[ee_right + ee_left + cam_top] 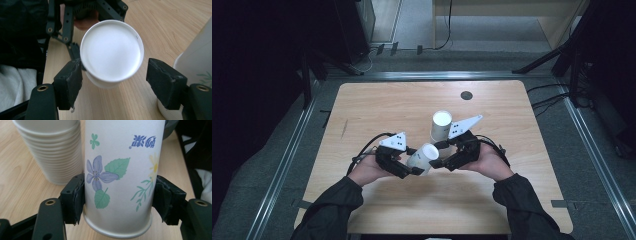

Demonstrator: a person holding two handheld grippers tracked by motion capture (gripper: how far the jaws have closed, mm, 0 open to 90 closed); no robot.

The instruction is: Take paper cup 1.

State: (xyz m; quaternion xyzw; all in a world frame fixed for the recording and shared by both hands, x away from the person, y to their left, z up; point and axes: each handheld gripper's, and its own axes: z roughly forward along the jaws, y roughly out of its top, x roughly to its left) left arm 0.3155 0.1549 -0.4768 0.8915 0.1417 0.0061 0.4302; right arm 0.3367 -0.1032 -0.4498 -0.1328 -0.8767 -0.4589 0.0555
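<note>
Room, high view: dark floor around a pale wooden table (377, 107), metal rails along its sides, black stand legs and cables at the far corners, a small dark round disc (466, 95) set in the tabletop near its far edge.
Hands, high view: my two dark-sleeved forearms come in from below and meet near the table's middle; my left gripper (412, 162) and my right gripper (439, 154) face each other across a tilted paper cup (423, 157).
Stack, high view: a stack of cups (440, 126) stands upside down just behind the tilted one, partly hidden by my right gripper's grey plate.
Left gripper view: my two black jaws are clamped on the cup (121, 177) near its rolled rim, one pad on each side wall.
Print, left gripper view: purple flower, green leaves, a yellow flower and blue lettering that reads upside down; the high view gives none of this.
Stack, left gripper view: its ribbed rims (51, 150) rise close beside the held cup, on bare wood.
Right gripper view: my jaws stand apart, one each side of the cup's white bottom (112, 51); the left pad looks to be against it, the right pad clear of it.
Behind, right gripper view: my left gripper's linkage (67, 22) and a fingertip beyond the cup.
Edge, right gripper view: the stack's wall (197, 60) crowds my right-hand pad.
</note>
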